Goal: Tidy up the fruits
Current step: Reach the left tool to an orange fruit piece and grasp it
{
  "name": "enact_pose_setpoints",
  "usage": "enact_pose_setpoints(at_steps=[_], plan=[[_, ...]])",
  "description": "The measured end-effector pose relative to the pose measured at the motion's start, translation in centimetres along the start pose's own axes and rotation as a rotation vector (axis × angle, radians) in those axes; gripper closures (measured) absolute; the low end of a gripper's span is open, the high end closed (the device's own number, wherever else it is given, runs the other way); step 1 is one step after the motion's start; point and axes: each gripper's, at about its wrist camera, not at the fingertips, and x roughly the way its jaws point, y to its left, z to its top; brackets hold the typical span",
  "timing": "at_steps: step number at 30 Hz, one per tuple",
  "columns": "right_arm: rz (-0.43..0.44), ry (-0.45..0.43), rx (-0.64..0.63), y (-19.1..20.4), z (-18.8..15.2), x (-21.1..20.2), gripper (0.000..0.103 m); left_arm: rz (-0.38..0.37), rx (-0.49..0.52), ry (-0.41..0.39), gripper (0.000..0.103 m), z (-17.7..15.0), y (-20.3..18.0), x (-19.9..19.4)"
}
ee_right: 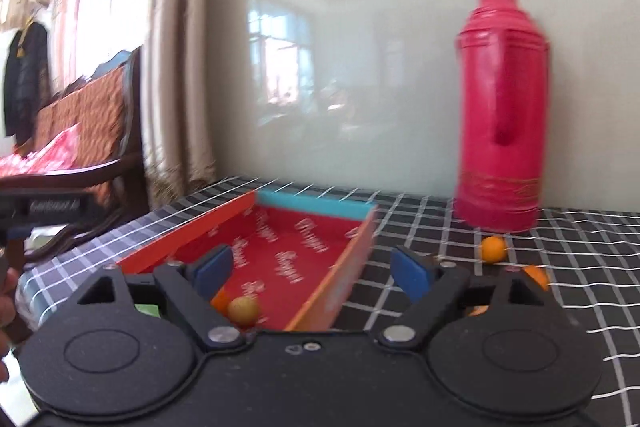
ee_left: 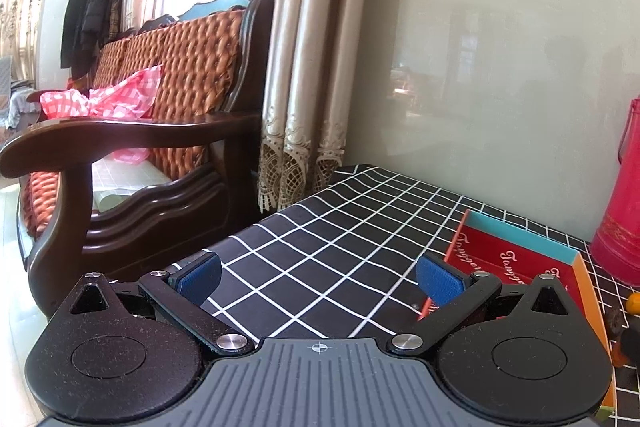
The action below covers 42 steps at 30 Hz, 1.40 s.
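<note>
Right wrist blurred, orange fruit half hidden behind right tool

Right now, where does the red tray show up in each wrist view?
Left wrist: red tray at lower right, partly behind the left claw.
Right wrist: red tray at centre, just ahead of the right claw.
Shared landmark: red thermos standing right of the tray.

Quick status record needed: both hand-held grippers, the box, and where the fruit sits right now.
left hand-held gripper: open, empty, over the checked tablecloth
right hand-held gripper: open, empty, over the box's right wall
red box: holds a yellowish fruit, an orange one beside it
loose oranges: one by the red thermos, another nearer
</note>
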Motion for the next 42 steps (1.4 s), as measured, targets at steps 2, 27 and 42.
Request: enact_pose_setpoints(at_steps=[2,27,42], plan=[[-0.047,-0.009,0.013,-0.8,0.1,-0.1,0.023,-0.007,0.008,0.0,0.0,-0.1,-0.5,-0.1],[-0.93,-0.154,0.212,-14.8,-0.8,-8.2,0.006,-0.506,0.385,-0.09,0.001,-4.7,-20.0,-6.8],[-0.87,-0.148,0.372,-19.0,-1.2,-10.5,0.006,-0.462,0.375,0.109,0.031,-7.3,-25.5,-1.2]])
